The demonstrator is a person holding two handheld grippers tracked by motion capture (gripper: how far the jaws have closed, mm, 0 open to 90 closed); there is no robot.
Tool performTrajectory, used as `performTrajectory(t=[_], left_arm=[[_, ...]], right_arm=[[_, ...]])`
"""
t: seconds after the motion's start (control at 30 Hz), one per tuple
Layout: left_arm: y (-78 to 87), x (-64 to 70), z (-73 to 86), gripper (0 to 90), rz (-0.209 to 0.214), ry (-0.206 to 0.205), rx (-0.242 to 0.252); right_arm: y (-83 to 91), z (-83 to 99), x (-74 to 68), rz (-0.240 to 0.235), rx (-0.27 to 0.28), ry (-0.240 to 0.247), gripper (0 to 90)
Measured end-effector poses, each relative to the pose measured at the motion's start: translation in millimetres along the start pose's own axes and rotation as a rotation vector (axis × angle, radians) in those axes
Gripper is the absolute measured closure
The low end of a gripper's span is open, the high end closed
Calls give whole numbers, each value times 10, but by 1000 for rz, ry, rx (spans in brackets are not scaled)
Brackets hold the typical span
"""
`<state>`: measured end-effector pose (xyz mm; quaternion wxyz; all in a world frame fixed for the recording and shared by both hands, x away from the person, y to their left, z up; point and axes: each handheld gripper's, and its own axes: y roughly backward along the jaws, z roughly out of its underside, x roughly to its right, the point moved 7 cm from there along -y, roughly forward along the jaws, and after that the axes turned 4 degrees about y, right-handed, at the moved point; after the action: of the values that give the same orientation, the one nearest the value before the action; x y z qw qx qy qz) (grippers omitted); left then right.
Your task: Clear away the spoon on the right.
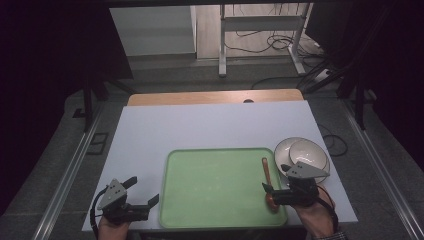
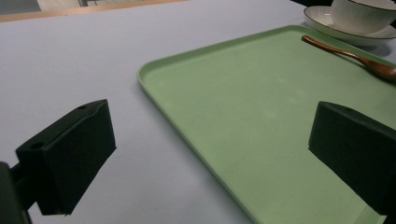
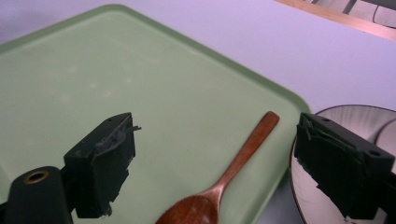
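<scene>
A green tray (image 1: 215,185) lies on the white table, also seen as the green tray (image 2: 261,107) and the green tray (image 3: 93,84). A brown wooden spoon (image 1: 268,184) rests along its right side, bowl end nearest me; the spoon (image 3: 233,175) sits between my right jaws' line of sight, the spoon (image 2: 355,56) far off. My right gripper (image 1: 276,178) is open, low over the spoon's bowl end. My left gripper (image 1: 142,192) is open by the tray's left front corner, nothing between its jaws. A white bowl (image 1: 307,152) sits on a white plate (image 1: 282,150) right of the tray.
The white table top (image 1: 200,125) stretches bare behind the tray, with a wooden strip (image 1: 215,96) at its far edge. Beyond it stand a metal frame (image 1: 260,35) and loose cables (image 1: 270,45) on the floor. The bowl and plate (image 2: 359,18) stand close to my right gripper.
</scene>
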<state>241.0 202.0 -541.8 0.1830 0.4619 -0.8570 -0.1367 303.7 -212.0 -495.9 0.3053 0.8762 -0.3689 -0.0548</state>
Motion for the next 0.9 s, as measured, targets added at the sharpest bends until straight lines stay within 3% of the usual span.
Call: performTrajectory(t=[0.9], left_arm=[[22, -15, -2, 2, -5, 7, 14]], right_arm=[[369, 343, 163, 72, 44, -66, 48]])
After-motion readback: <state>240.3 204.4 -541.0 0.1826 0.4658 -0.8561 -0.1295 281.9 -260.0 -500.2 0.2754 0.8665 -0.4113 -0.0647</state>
